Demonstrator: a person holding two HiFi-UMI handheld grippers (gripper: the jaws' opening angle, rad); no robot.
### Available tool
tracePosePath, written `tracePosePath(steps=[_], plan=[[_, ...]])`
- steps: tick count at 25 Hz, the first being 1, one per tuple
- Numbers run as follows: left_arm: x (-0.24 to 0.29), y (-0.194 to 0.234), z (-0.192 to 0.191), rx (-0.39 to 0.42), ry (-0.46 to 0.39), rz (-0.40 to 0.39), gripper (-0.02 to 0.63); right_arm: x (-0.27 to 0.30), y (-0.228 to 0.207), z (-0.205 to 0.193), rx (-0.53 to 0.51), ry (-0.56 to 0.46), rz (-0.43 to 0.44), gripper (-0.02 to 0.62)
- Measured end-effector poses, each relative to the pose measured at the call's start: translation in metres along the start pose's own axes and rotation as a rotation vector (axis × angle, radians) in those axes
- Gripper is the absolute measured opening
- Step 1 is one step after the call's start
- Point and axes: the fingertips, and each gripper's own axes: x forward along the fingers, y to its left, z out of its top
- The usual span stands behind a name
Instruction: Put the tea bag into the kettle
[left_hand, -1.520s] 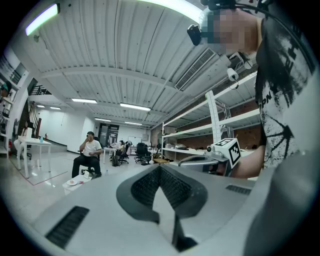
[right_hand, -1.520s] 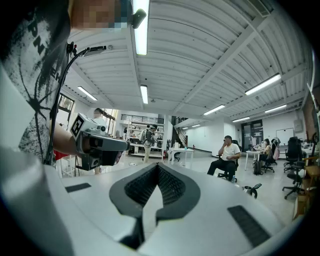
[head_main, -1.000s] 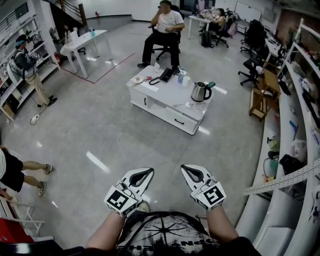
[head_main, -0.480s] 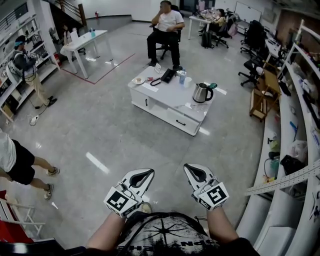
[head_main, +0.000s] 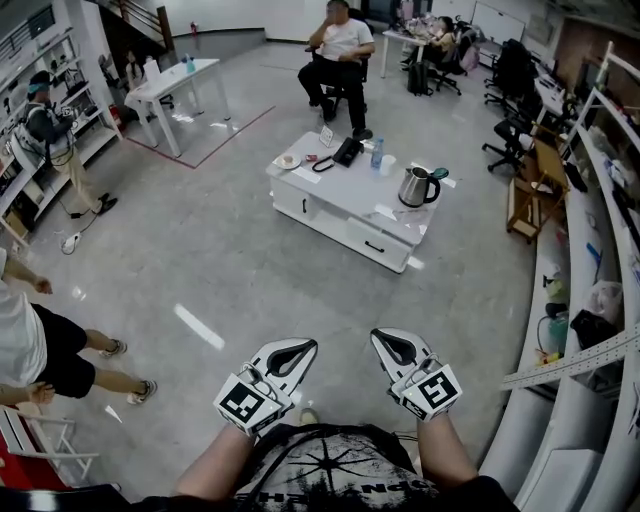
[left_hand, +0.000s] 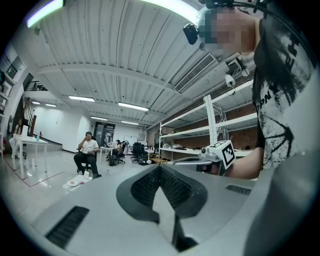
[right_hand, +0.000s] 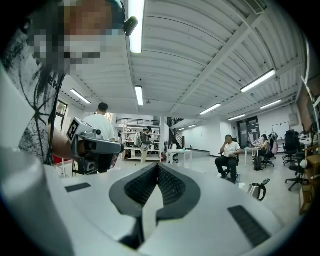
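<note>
A steel kettle (head_main: 415, 187) with a black handle stands at the right end of a low white table (head_main: 335, 205), well ahead of me across the floor. It also shows small at the right of the right gripper view, kettle (right_hand: 256, 190). I cannot make out the tea bag. My left gripper (head_main: 300, 347) and right gripper (head_main: 385, 340) are held side by side close to my body, pointing level toward the table. Both are shut with nothing between the jaws, as seen at left gripper (left_hand: 160, 166) and right gripper (right_hand: 158, 165).
A plate (head_main: 288, 160), a black phone (head_main: 347, 151) and a bottle (head_main: 377, 153) lie on the table. A seated person (head_main: 340, 50) is behind it. Another person (head_main: 40, 350) walks at the left edge. Shelving (head_main: 590, 330) lines the right side, with office chairs (head_main: 510, 75) at the back.
The person at the left edge has walked further into view. The table and kettle have shifted slightly right in the head view. Both grippers keep their pose and stay shut.
</note>
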Motion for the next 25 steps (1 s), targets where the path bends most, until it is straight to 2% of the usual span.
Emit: tracePosePath(steps=[7, 15, 20, 25], plan=[[-0.022, 0.033, -0.006, -0.018, -0.009, -0.025, 0.006, 0.032, 0.016, 0.002, -0.033, 0.002, -0.034, 0.009], [-0.018, 0.057, -0.011, -0.068, -0.039, -0.043, 0.006, 0.057, 0.012, 0.003, -0.053, 0.032, -0.031, 0.009], [-0.006, 0.080, -0.016, -0.065, -0.027, -0.026, 0.006, 0.078, -0.010, -0.001, -0.038, 0.028, -0.018, 0.009], [0.023, 0.111, -0.021, -0.100, -0.011, 0.013, 0.006, 0.105, -0.052, -0.009, -0.031, 0.029, 0.003, 0.009]])
